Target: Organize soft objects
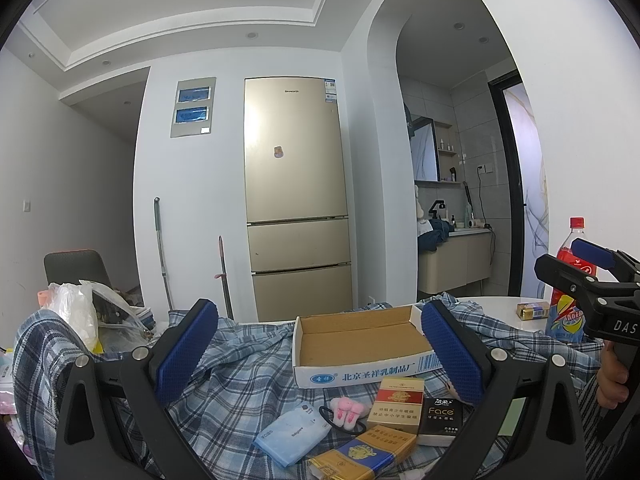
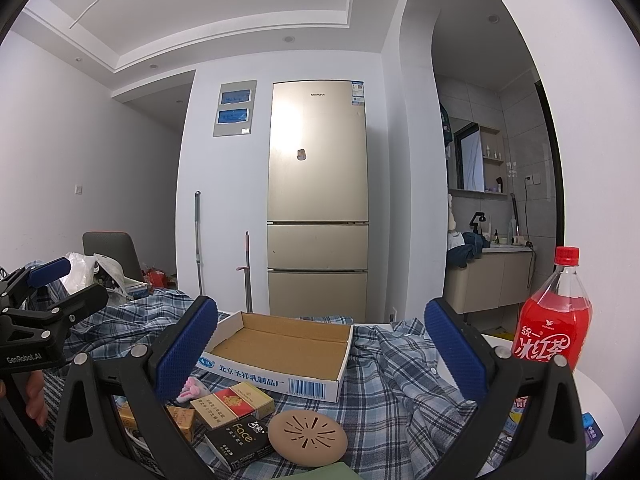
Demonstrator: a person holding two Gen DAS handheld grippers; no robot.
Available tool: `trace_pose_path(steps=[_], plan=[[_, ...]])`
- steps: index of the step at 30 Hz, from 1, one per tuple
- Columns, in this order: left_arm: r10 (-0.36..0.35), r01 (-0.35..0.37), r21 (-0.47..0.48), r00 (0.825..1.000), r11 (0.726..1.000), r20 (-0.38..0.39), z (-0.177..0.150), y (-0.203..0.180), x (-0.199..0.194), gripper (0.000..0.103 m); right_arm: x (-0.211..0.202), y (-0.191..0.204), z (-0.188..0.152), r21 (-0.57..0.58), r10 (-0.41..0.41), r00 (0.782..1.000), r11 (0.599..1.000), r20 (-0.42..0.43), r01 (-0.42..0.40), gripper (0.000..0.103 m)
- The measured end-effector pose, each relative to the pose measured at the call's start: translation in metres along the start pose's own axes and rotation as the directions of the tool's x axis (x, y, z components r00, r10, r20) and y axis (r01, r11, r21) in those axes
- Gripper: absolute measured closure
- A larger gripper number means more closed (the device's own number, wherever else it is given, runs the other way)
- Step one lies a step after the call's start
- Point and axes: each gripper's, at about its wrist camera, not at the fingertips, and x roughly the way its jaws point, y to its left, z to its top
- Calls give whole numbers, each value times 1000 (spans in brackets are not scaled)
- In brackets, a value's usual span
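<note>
An empty shallow cardboard box (image 1: 360,340) (image 2: 280,346) sits on a blue plaid shirt (image 1: 240,380) (image 2: 400,376) spread over the table. Before it lie a pink plush hair tie (image 1: 347,411) (image 2: 191,388), a light blue tissue pack (image 1: 292,436), a beige round silicone pad (image 2: 307,435), and cigarette packs (image 1: 396,404) (image 2: 232,404). My left gripper (image 1: 320,360) is open and empty, above these items. My right gripper (image 2: 320,352) is open and empty, facing the box. Each gripper shows in the other's view (image 1: 592,276) (image 2: 44,292).
A red iced-tea bottle (image 2: 556,320) (image 1: 570,280) stands at the right on the white table (image 1: 500,308). A plastic bag (image 1: 80,312) lies at the left by a chair (image 2: 110,248). A black Face box (image 1: 442,420) (image 2: 238,440) lies in front. A gold fridge (image 1: 296,200) stands behind.
</note>
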Motion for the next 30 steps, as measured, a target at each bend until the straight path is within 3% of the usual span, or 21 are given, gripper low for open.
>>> trace_pose_path(steps=[30], plan=[[2, -2, -2, 1000, 1000, -1, 2, 5, 4, 0, 0, 0, 0, -1, -1, 1000, 1000, -1, 1, 0]])
